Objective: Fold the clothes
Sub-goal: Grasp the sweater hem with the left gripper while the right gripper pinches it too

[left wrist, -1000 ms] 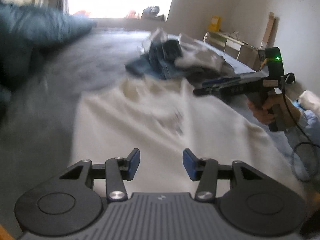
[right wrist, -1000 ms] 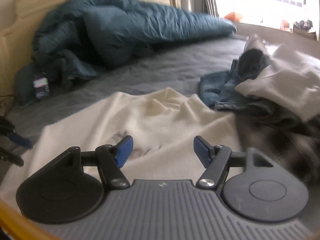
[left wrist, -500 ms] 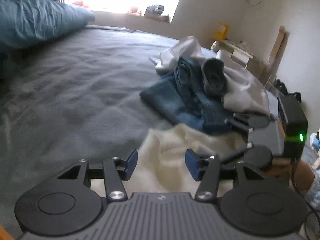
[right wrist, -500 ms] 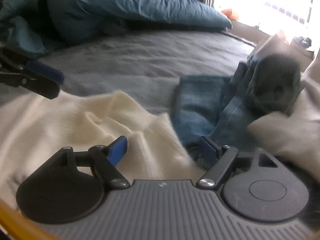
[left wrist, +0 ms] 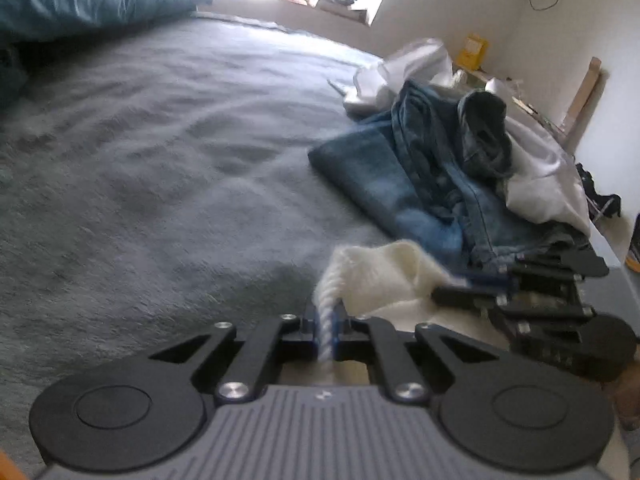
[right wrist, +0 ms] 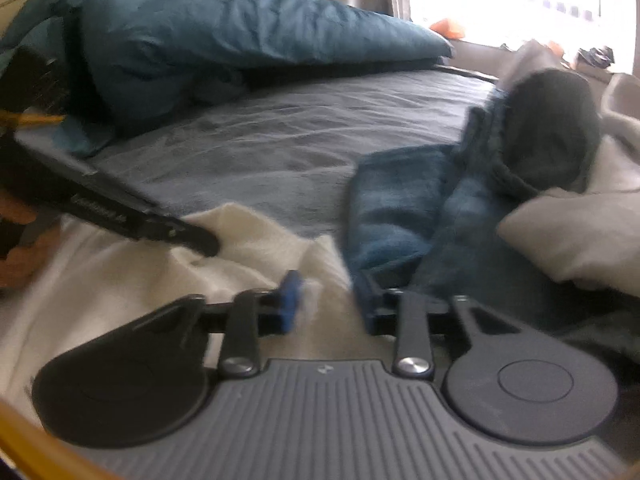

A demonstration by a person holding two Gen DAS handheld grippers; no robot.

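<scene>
A cream garment lies on the grey bed sheet. My left gripper is shut on a bunched edge of it, the cloth pinched between the blue pads. From the right wrist view the left gripper rests its tip on the cream cloth at the left. My right gripper is closing over the garment's far right corner; a fold of cream cloth sits between the pads, which still stand apart. Seen from the left wrist, the right gripper sits just to the right, at the same edge.
A pile of clothes lies right beside the cream garment: blue jeans, a dark grey piece and a white garment. A teal duvet is heaped at the headboard. A hand shows at the left edge.
Both grippers came down to the cream garment's far edge. The left jaws went from open to shut on the cloth. The right jaws have narrowed around a fold.
</scene>
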